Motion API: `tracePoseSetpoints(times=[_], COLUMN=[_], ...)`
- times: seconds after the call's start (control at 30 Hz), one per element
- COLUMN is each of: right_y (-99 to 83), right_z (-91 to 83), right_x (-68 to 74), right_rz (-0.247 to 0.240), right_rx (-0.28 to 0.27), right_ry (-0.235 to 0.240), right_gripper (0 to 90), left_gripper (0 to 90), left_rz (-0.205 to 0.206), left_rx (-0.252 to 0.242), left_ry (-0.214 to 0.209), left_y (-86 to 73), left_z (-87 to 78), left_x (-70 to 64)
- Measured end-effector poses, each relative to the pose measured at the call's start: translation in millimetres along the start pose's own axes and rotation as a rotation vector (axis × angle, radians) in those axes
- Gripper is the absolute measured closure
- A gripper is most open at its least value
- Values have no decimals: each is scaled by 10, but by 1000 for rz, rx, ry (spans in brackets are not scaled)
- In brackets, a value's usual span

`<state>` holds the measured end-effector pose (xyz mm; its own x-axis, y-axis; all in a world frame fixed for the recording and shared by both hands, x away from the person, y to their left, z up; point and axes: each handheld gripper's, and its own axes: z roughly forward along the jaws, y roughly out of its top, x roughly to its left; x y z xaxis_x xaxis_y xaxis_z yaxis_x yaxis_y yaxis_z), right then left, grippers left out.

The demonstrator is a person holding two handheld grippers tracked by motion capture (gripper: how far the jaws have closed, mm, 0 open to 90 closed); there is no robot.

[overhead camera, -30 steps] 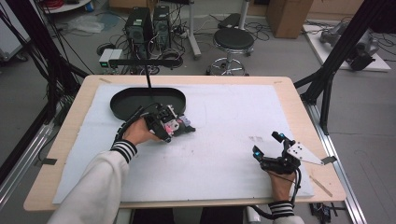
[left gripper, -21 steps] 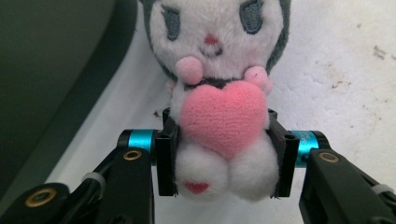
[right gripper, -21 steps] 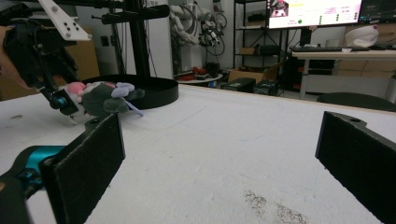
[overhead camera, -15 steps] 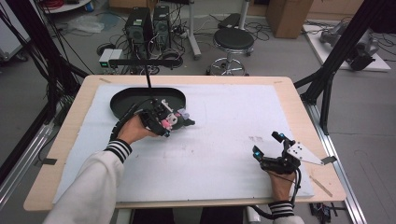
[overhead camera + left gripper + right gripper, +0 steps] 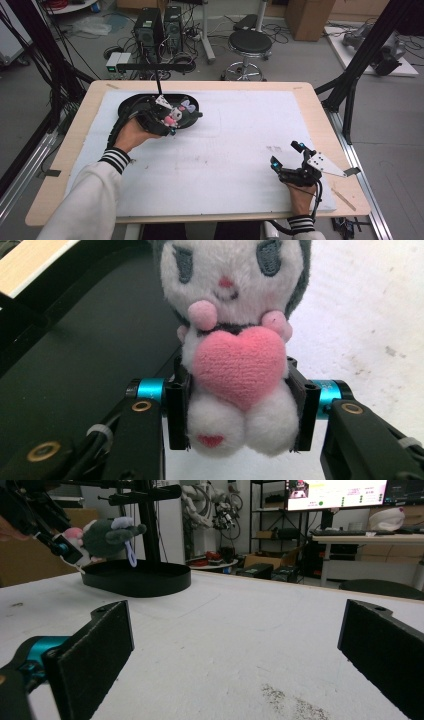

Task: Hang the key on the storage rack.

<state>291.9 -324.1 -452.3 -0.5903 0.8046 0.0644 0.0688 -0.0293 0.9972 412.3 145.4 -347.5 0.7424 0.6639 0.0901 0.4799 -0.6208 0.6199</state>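
Your left tool (image 5: 172, 121) was clenched on the plush toy (image 5: 235, 347), its two pads pressed into the toy's white body from either side, just below the pink heart it hugs. In the left gripper view the toy faced the camera, upright between the jaws, with the black tray (image 5: 75, 365) behind and to one side of it and the white surface (image 5: 370, 315) on the other. From above, your left hand (image 5: 132, 132) reached forward and inward, the striped cuff (image 5: 114, 159) well back from the tray, and the toy hung over the near right part of the tray (image 5: 131, 105), above its rim rather than lying in it. The right gripper view showed the same thing from the side: the toy (image 5: 107, 532) lifted clear above the tray (image 5: 137, 582).

Your right tool (image 5: 287, 167) rested near the right front of the surface (image 5: 235, 150), released, with its jaws standing wide apart and nothing between them.

Compared with a second ago, your left hand had carried the toy away from the white surface towards the tray, so that it now sat over the black rim. Your right hand had stayed where it was.
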Motion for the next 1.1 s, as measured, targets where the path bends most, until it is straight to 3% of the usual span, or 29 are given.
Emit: tracePoseSetpoints(times=[0.1,0.23,0.6,0.83,1.1], right_y=[0,-1,0,0,1], right_z=[-1,-1,1,3,-1], right_x=[-1,0,-2,-2,-1], right_rz=[-3,-3,-14,-16,-15], right_rx=[-1,-1,-1,-3,2], right_ry=[1,1,3,1,1], right_gripper=[3,3,3,3,3], left_gripper=[559,559,558,558,557], left_rz=[-14,-50,-104,-161,-198], left_rx=[-31,-64,-139,-170,-189], left_ry=[25,19,57,86,137], left_y=[-2,-8,-63,-154,-178], left_z=[-68,-160,-395,-512,-684], left_x=[39,113,297,451,619])
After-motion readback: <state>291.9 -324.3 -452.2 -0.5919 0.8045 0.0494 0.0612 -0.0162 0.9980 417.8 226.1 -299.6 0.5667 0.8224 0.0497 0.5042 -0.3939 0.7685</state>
